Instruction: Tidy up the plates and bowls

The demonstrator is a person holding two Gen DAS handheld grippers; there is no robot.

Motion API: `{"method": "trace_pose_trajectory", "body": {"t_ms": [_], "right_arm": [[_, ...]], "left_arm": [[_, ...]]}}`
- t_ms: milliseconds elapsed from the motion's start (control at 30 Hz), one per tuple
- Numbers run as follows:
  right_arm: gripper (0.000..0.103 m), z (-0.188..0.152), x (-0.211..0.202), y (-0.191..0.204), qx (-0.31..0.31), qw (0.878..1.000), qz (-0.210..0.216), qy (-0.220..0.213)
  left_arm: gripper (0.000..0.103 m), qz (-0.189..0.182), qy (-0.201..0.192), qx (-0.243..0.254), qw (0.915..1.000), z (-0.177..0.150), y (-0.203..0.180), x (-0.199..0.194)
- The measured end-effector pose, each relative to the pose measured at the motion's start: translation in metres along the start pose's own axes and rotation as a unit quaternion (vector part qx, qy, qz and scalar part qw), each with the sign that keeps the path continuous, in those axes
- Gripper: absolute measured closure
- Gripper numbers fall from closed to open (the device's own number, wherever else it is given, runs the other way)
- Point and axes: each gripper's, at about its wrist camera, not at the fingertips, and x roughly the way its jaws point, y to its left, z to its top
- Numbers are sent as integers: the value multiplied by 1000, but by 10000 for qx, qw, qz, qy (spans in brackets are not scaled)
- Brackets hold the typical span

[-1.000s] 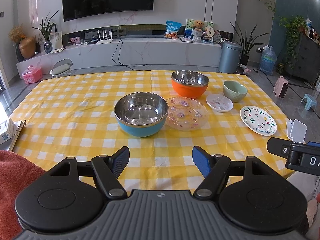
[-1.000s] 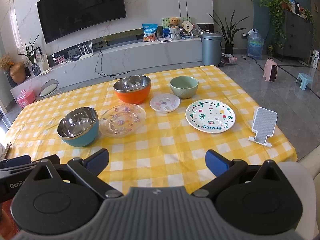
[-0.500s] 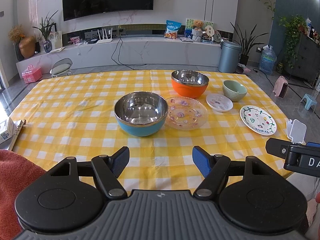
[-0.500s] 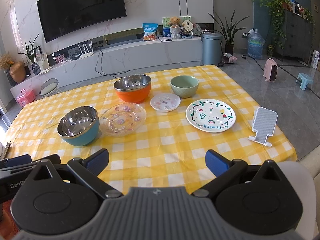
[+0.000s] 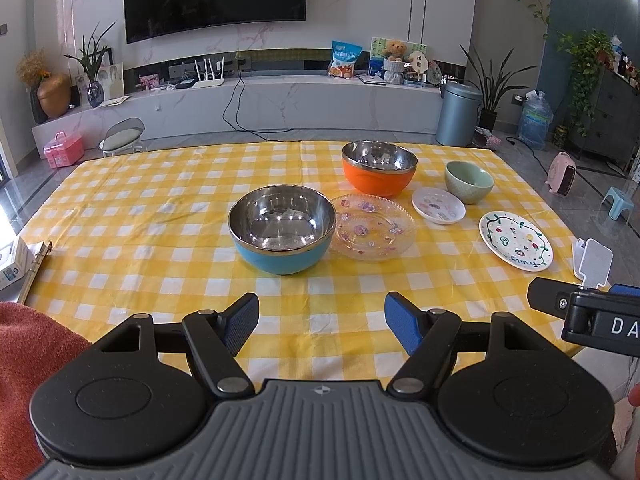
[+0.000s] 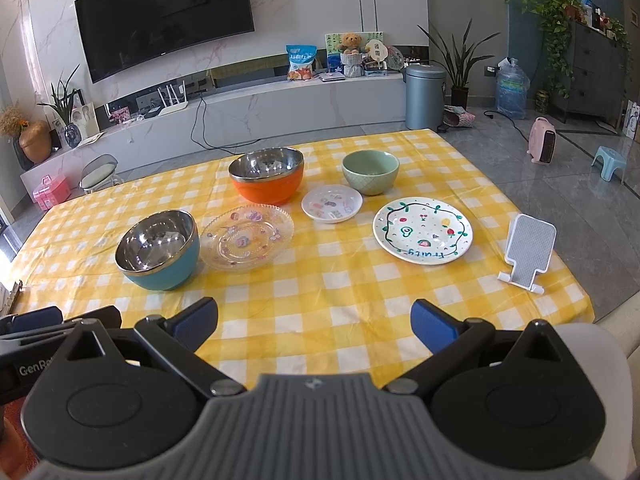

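Note:
On the yellow checked table (image 5: 152,216) stand a blue steel-lined bowl (image 5: 282,228), a clear glass plate (image 5: 374,232) touching its right side, an orange steel-lined bowl (image 5: 379,172), a small white plate (image 5: 439,205), a green bowl (image 5: 469,181) and a painted white plate (image 5: 516,240). My left gripper (image 5: 320,320) hovers open over the near table edge, empty. My right gripper (image 6: 314,320) is also open and empty, short of the painted plate (image 6: 423,231) and the blue bowl (image 6: 158,248).
A white phone stand (image 6: 528,252) sits at the table's right edge. A binder and box (image 5: 16,264) lie at the near left corner. Beyond the table are a TV wall, a grey bin (image 5: 458,114) and a small chair (image 5: 122,140).

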Motion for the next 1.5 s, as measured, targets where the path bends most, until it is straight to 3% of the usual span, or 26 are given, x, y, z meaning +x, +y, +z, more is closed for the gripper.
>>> {"method": "trace_pose_trajectory", "body": {"t_ms": [733, 1300, 1500], "right_arm": [[3, 0, 2, 4, -47, 10000, 38, 60], [3, 6, 10, 9, -125, 9990, 384, -199], [3, 17, 28, 21, -346, 9978, 516, -234]], "left_arm": [[19, 1, 1, 3, 10000, 0, 0, 0], [19, 54, -55, 33, 10000, 11, 2, 5], [25, 91, -78, -15, 9999, 24, 12, 20]]}}
